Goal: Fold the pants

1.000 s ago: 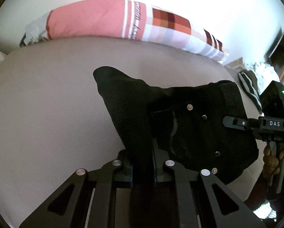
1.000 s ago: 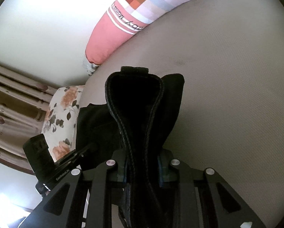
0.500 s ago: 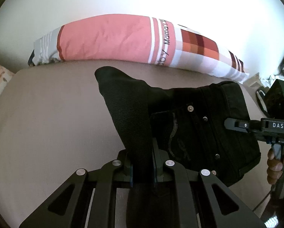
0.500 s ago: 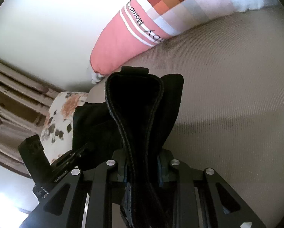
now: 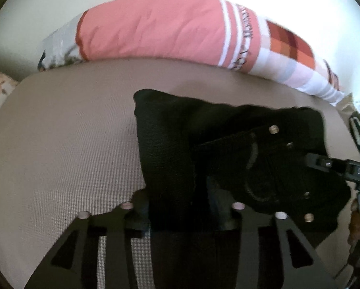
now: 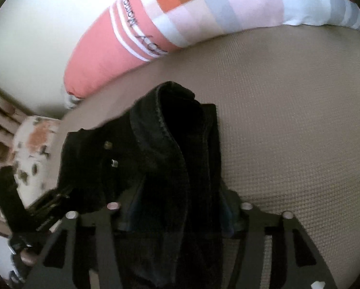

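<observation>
The black pants (image 5: 228,144) lie bunched on the beige bed (image 5: 59,144), with rivets and a back pocket showing. A fold of them runs up between the fingers of my left gripper (image 5: 182,216), whose jaws are opening; a gap shows beside the cloth. In the right wrist view the thick waistband of the pants (image 6: 175,132) stands between the fingers of my right gripper (image 6: 180,214). Its jaws are opening too, and the blue pads show clear of the cloth on both sides.
A long pink and checked bolster (image 5: 156,29) (image 6: 180,12) lies along the bed's far edge by the white wall. A floral pillow (image 6: 33,149) sits at the left. A striped item (image 5: 357,132) lies off the bed's right side.
Both grippers' fingers have spread apart and let go of the pants. Both have moved toward the bolster, which looms larger, and the cloth has sunk lower.
</observation>
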